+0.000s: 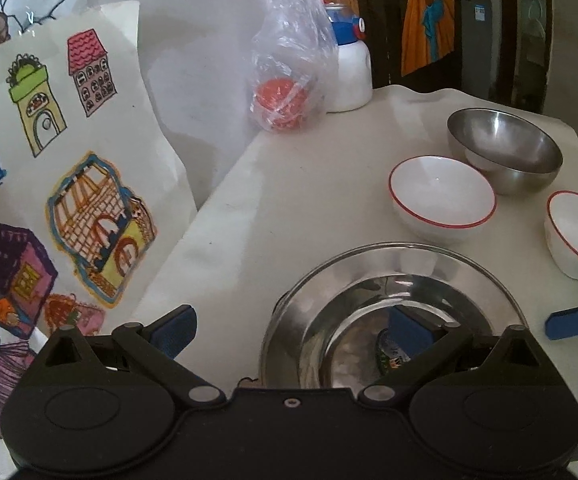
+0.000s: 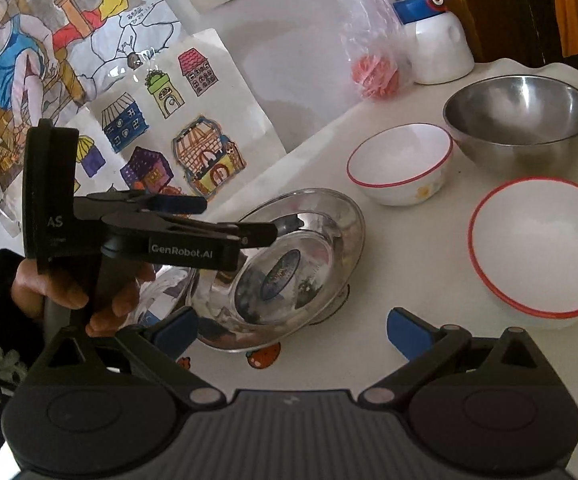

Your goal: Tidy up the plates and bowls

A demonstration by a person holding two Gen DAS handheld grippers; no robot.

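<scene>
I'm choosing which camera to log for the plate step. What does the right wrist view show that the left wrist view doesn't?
Only the right wrist view shows the hand holding the left gripper, and the steel plate tilted off the table. Only the left wrist view shows the left gripper open astride the plate's rim. Both show the steel bowl and two red-rimmed white bowls.

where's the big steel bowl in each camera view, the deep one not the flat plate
Left wrist view: the deep steel bowl sits upper right, behind a red-rimmed white bowl.
Right wrist view: the deep steel bowl is upper right, right of that red-rimmed white bowl.
Shared landmark: the white bottle with a blue cap at the table's far edge, beside the clear plastic bag.
</scene>
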